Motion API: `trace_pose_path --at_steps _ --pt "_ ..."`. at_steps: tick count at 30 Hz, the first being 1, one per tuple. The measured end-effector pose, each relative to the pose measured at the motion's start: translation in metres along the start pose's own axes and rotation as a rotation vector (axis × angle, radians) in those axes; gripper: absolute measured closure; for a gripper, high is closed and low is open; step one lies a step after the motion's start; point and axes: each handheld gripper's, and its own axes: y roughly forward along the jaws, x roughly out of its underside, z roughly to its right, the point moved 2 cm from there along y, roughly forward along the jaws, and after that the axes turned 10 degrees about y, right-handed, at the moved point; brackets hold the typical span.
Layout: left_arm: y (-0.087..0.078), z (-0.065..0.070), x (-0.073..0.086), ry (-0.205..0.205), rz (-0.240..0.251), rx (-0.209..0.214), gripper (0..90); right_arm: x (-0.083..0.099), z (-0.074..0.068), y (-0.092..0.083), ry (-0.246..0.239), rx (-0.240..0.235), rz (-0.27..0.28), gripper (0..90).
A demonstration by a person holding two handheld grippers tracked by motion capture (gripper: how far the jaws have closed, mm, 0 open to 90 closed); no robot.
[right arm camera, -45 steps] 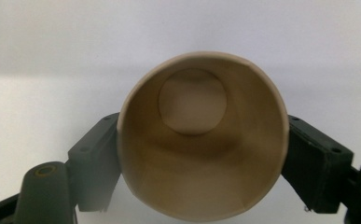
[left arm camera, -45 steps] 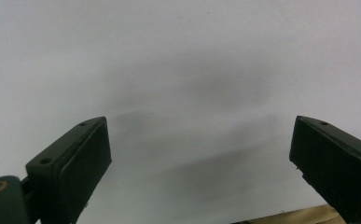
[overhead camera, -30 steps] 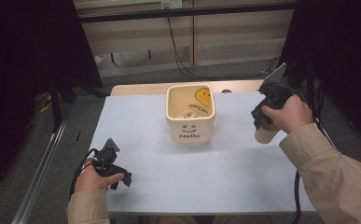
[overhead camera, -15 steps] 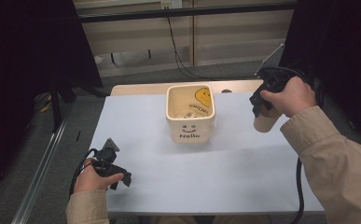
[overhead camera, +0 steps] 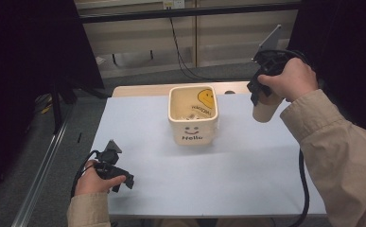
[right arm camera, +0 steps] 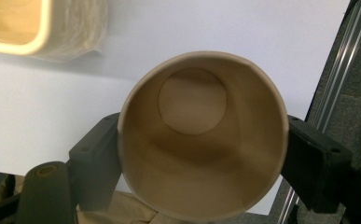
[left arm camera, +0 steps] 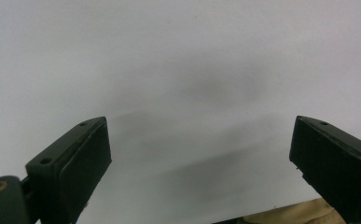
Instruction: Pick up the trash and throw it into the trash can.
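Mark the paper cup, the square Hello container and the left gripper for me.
paper cup [right arm camera: 201, 154]: right gripper view, inner wall, empty, clamped by the right gripper.
Hello container [overhead camera: 193, 134]: high view, front wall with smiley.
left gripper [left arm camera: 201, 154]: left gripper view, midway between its open fingers.

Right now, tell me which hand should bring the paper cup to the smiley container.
Right. The right gripper is shut on the paper cup, lifted beside the smiley container. The left gripper sits open, low at the near table edge, holding nothing.
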Motion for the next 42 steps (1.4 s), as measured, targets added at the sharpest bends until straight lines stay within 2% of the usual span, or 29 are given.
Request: trace_pose_path --at_steps 9,11,19,20,24,26,29,37,41,42 --pt "-0.001 0.001 0.001 -0.003 0.011 0.014 5.2 -0.01 -0.009 -0.017 -0.005 -0.001 -0.001 21.3" --pt "-0.001 0.0 0.001 0.007 0.012 0.001 5.2 -0.013 -0.011 -0.02 -0.009 -0.001 0.003 21.3" --pt "-0.001 -0.001 0.0 0.014 0.013 0.001 5.2 -0.02 -0.018 -0.03 -0.012 0.002 0.012 21.4" --pt "-0.001 0.001 0.0 0.0 0.01 0.014 5.2 -0.021 -0.018 -0.032 -0.019 0.005 0.019 21.4" --pt "-0.001 -0.001 0.0 0.016 0.012 0.002 5.2 -0.024 -0.023 -0.037 -0.014 -0.005 0.015 21.4" --pt "-0.001 0.0 0.001 0.01 0.011 0.009 5.2 -0.027 -0.025 -0.039 -0.02 -0.002 0.014 21.4" --pt "-0.001 0.001 0.001 0.003 0.013 0.015 5.2 -0.029 -0.029 -0.041 -0.02 -0.013 0.017 21.4" --pt "-0.001 0.0 0.0 0.008 0.014 0.009 5.2 -0.036 -0.045 -0.046 -0.048 0.006 0.025 21.5" --pt "-0.001 0.0 0.001 0.006 0.012 0.012 5.2 -0.04 -0.062 -0.048 -0.068 0.003 0.036 21.5" --pt "-0.001 0.0 0.001 0.006 0.012 0.012 5.2 -0.04 -0.062 -0.048 -0.068 0.003 0.036 21.5"
